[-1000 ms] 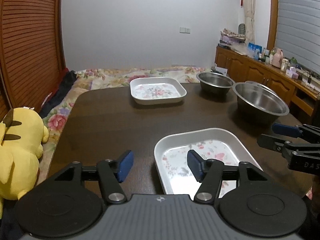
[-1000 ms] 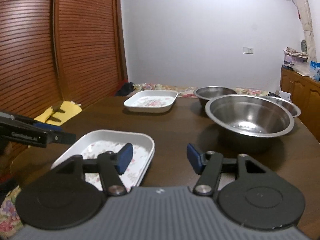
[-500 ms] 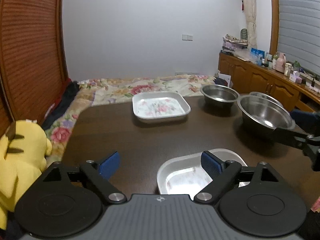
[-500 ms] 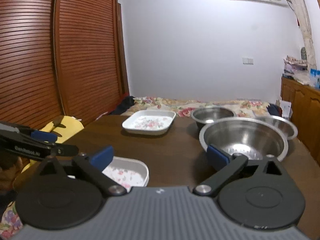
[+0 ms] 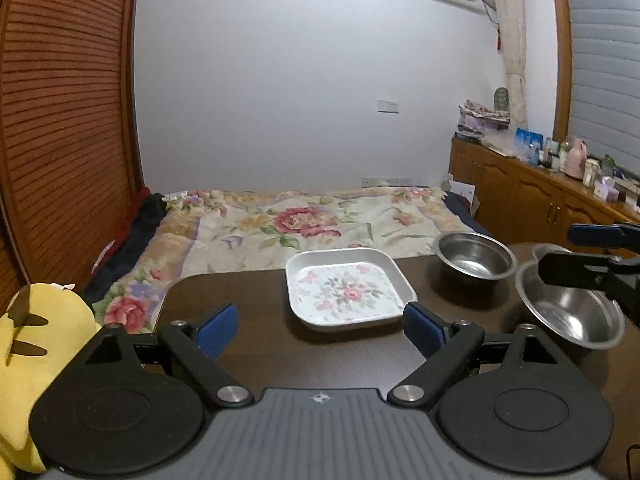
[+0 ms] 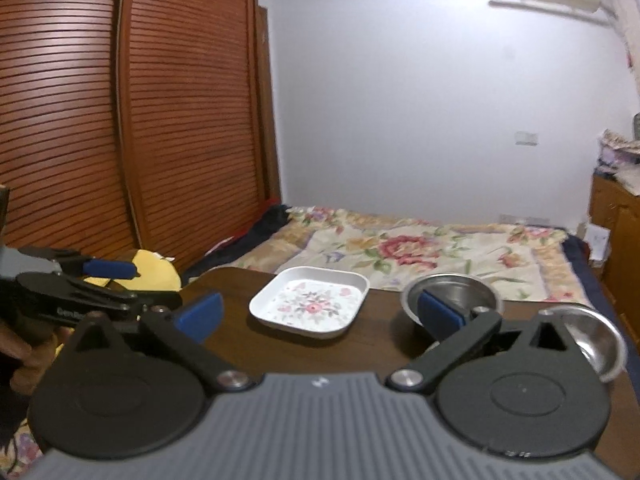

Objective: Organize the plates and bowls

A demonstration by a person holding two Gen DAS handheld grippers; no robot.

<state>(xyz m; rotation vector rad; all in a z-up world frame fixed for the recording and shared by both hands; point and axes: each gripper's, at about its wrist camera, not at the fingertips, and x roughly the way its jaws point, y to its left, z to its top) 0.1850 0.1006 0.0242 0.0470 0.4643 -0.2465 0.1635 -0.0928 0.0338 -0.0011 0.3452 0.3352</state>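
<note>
A white square floral plate (image 5: 348,288) sits at the far side of the dark wooden table (image 5: 256,360); it also shows in the right wrist view (image 6: 310,306). A small steel bowl (image 5: 474,258) stands to its right, and a larger steel bowl (image 5: 568,312) is nearer on the right. My left gripper (image 5: 320,328) is open and empty, raised above the table. My right gripper (image 6: 318,314) is open and empty too, with the small steel bowl (image 6: 452,300) behind its right finger. The near floral plate is out of sight below both cameras.
A yellow plush toy (image 5: 36,344) lies left of the table. A bed with a floral quilt (image 5: 304,220) is behind the table. A wooden cabinet (image 5: 540,196) with clutter runs along the right wall. Slatted wooden doors (image 6: 120,120) stand at left.
Both grippers have risen and tilted up, and their jaws have opened wider. The near floral plate has dropped out of view below both cameras.
</note>
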